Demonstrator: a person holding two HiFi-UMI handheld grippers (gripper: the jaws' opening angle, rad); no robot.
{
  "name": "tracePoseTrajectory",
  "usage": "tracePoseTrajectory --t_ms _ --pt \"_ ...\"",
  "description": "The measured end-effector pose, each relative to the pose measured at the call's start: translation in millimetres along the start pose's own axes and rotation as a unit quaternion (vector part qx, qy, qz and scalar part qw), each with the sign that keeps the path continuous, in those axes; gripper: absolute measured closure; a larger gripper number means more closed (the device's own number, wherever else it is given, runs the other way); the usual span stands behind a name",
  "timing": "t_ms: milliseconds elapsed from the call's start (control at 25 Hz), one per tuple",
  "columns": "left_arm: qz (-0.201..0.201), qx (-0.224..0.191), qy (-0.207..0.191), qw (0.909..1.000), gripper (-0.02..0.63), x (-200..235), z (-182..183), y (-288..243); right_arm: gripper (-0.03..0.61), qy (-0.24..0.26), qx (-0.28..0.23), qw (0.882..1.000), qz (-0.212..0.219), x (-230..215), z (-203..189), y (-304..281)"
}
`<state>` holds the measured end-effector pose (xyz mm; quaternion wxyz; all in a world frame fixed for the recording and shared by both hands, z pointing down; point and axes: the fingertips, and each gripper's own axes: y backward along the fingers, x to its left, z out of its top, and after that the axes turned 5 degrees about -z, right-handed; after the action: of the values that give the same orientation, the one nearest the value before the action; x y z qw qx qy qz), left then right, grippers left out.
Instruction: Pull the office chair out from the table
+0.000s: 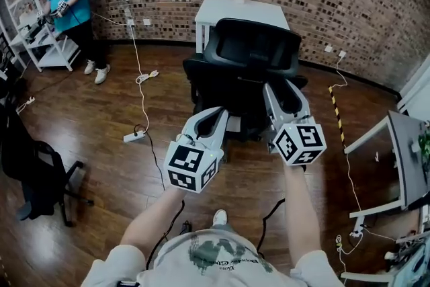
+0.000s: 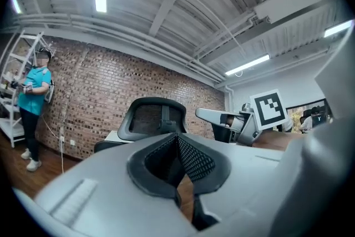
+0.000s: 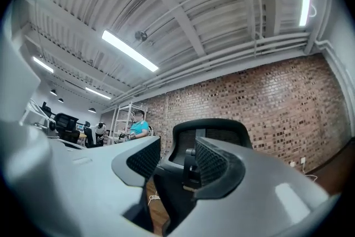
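The black office chair (image 1: 252, 54) stands with its back toward me, in front of the white table (image 1: 218, 10) by the brick wall. My left gripper (image 1: 219, 113) is held low, short of the chair's left side; in the left gripper view its pads meet at the tips and the left gripper (image 2: 177, 139) looks shut on nothing. My right gripper (image 1: 283, 87) reaches toward the chair's right rear. The right gripper (image 3: 176, 162) stands open, and the chair's backrest (image 3: 213, 133) shows through the gap, some way ahead and untouched. The chair (image 2: 152, 116) also shows in the left gripper view.
A person in a teal shirt (image 1: 68, 0) stands by a white shelf (image 1: 40, 44) at far left. Another black chair (image 1: 37, 171) is at the left edge. A power strip (image 1: 134, 136) and cables lie on the wooden floor. A white desk (image 1: 393, 158) stands at right.
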<state>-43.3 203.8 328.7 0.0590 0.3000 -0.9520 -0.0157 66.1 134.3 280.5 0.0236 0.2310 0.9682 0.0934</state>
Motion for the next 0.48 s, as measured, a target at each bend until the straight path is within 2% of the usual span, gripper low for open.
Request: tracePoseTrajectory --t_ms 240,400,480 --pt "-0.036 -0.011 0.010 0.9992 0.601 -24.4 4.1 22.6 0.448 0.017 -0.011 0.999 -0.036 36.1 11.4 68.0" --pt "-0.055 -0.009 0.011 0.9984 0.601 -43.4 -0.1 35.6 0.565 0.023 -0.004 0.999 -0.046 56.8 9.5 109.4" --pt "-0.060 -0.010 0.014 0.9980 0.601 -48.2 -3.8 44.1 0.575 0.024 0.005 0.999 -0.046 68.7 4.1 123.9"
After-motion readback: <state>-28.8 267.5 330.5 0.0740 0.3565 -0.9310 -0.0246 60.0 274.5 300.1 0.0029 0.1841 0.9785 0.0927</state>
